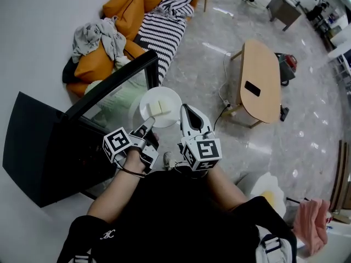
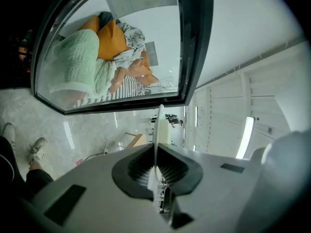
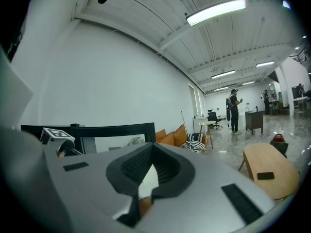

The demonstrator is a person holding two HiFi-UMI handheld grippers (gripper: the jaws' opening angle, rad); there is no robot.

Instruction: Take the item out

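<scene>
Your left gripper [image 1: 149, 120] has its jaws nearly closed on the near rim of the plate [image 1: 166, 95], gripping it with the ribbed black pads. The plate extends straight ahead of those jaws. In the left gripper view it shows edge-on, as a thin line [image 2: 159, 125] running away from the pads.

The plate is round, white and glossy, so it has no long axis, and it is carried flat with its face up. Two pale yellow slabs [image 1: 157, 108], roughly square, lie side by side on it, just past the jaw tips.

Your right gripper [image 1: 188, 111] is empty. Its jaws are together, just beside the plate's right rim, and whether they touch it cannot be told.

The plate is outside the black cabinet [image 1: 38, 147], off the free end of the open door [image 1: 118, 81], which is black-framed with a glass pane. The cabinet is to the left of your left gripper. Further off, orange cushions [image 1: 131, 10] lie on the grey marble-patterned floor.
</scene>
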